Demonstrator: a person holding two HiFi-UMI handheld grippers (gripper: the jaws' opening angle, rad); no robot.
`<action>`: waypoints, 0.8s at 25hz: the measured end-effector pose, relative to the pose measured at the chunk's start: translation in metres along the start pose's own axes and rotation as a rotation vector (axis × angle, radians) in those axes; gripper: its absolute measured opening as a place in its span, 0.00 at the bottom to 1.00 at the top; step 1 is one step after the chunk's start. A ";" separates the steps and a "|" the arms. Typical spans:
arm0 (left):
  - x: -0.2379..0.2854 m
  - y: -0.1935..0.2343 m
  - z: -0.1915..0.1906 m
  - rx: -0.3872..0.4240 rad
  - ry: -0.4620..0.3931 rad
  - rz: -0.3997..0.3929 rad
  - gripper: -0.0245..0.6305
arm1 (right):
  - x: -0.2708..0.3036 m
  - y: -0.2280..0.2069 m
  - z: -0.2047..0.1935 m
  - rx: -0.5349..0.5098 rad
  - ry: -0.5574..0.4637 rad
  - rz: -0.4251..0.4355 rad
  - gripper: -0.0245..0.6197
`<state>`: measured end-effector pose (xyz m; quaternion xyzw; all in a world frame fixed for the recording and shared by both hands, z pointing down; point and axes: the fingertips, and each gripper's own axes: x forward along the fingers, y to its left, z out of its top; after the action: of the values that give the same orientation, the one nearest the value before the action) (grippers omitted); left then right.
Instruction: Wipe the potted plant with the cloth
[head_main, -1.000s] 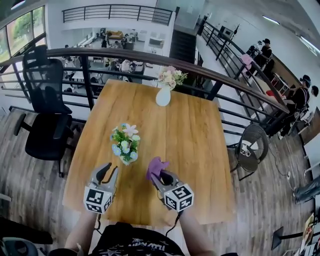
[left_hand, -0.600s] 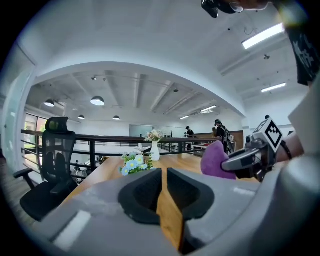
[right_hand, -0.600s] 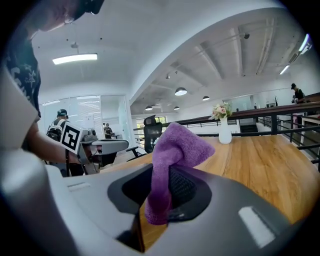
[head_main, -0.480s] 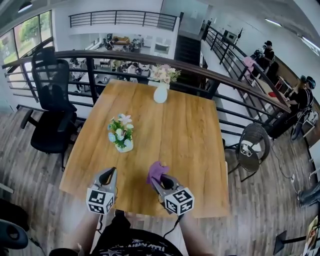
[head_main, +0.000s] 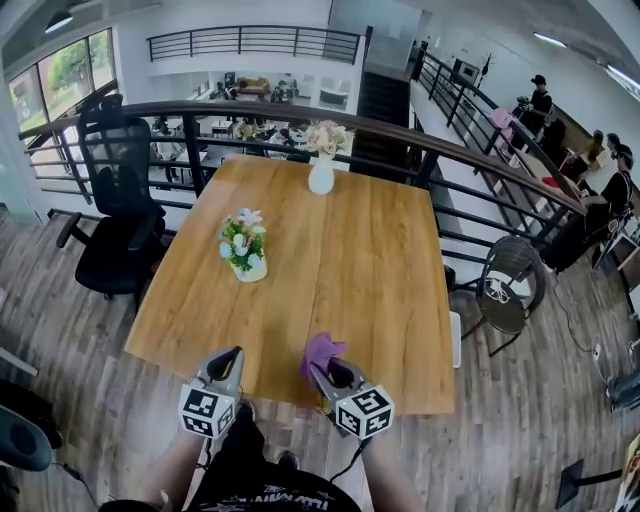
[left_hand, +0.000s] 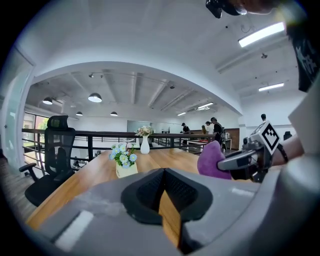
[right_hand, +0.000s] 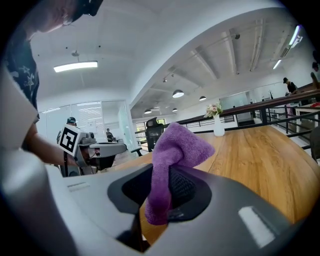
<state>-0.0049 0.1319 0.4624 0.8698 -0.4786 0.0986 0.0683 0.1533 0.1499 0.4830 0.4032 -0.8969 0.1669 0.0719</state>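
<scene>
The potted plant (head_main: 243, 250), small with white and blue flowers in a pale pot, stands on the left half of the wooden table (head_main: 370, 270); the left gripper view shows this potted plant (left_hand: 124, 159) well ahead. My left gripper (head_main: 232, 356) hovers at the table's near edge, shut and empty, its jaws meeting in the left gripper (left_hand: 162, 187) view. My right gripper (head_main: 322, 368) is beside it, shut on a purple cloth (head_main: 321, 351) that sticks up from the jaws. The cloth (right_hand: 172, 155) hangs bunched between the right gripper (right_hand: 159, 195) pads. Both grippers are far from the plant.
A white vase (head_main: 321, 175) with pale flowers stands at the table's far edge by the dark railing (head_main: 470, 150). A black office chair (head_main: 118, 215) sits left of the table, a round-backed chair (head_main: 510, 285) to the right. People stand at far right.
Both grippers have drawn back from beside the plant to the table's near edge. The left jaws, slightly apart before, are now closed. The cloth stays in the right gripper.
</scene>
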 end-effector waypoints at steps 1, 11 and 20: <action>-0.005 -0.006 -0.003 -0.001 0.004 -0.003 0.04 | -0.005 0.003 -0.006 0.006 0.003 0.004 0.17; -0.028 -0.040 -0.011 -0.006 0.037 -0.014 0.04 | -0.033 0.015 -0.019 0.003 0.011 0.007 0.17; -0.027 -0.058 -0.010 -0.001 0.028 -0.076 0.04 | -0.047 0.012 -0.023 -0.004 0.016 -0.052 0.17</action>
<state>0.0292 0.1874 0.4638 0.8860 -0.4440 0.1076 0.0791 0.1755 0.1982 0.4888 0.4250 -0.8858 0.1665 0.0840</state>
